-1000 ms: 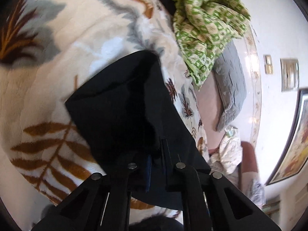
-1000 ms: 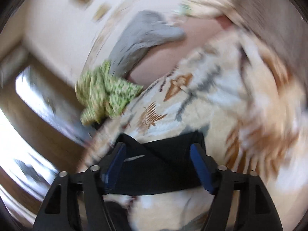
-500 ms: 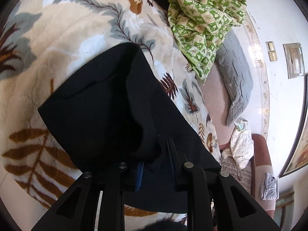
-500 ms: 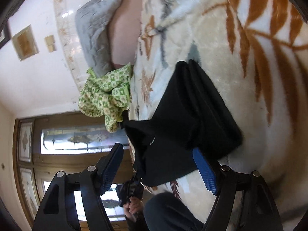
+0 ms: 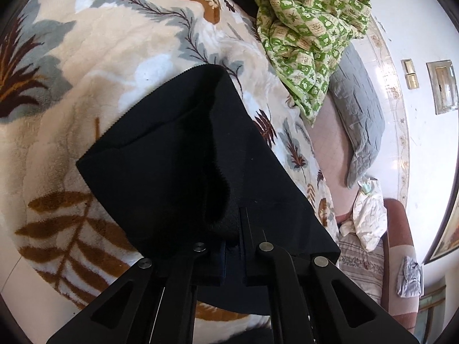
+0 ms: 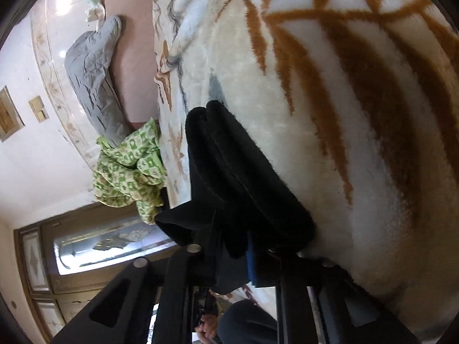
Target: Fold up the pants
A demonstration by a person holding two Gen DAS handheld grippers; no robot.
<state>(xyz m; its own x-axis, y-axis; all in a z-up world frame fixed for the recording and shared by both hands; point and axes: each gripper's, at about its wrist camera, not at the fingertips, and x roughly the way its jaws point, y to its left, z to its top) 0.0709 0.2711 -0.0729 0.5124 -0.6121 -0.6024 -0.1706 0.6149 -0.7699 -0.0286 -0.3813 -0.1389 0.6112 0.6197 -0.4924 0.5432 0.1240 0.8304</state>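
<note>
The black pants (image 5: 178, 154) lie folded into a thick stack on a cream bed blanket with leaf print (image 5: 86, 57). My left gripper (image 5: 232, 246) is shut on the near edge of the pants, with black cloth bunched between its fingers. In the right wrist view the pants (image 6: 246, 183) show as stacked folded layers on the blanket (image 6: 358, 114). My right gripper (image 6: 238, 261) is shut on the near end of that stack, with cloth draped over its fingers.
A crumpled green patterned cloth (image 5: 309, 28) lies at the far side of the bed; it also shows in the right wrist view (image 6: 129, 172). A grey pillow (image 5: 358, 109) lies by the wall. A white cloth (image 5: 370, 215) rests on a chair. A wooden door (image 6: 86, 258) stands beyond the bed.
My right gripper was open around the pants one second ago and has closed on the folded stack. My left gripper stays shut on the pants, and the view has shifted slightly.
</note>
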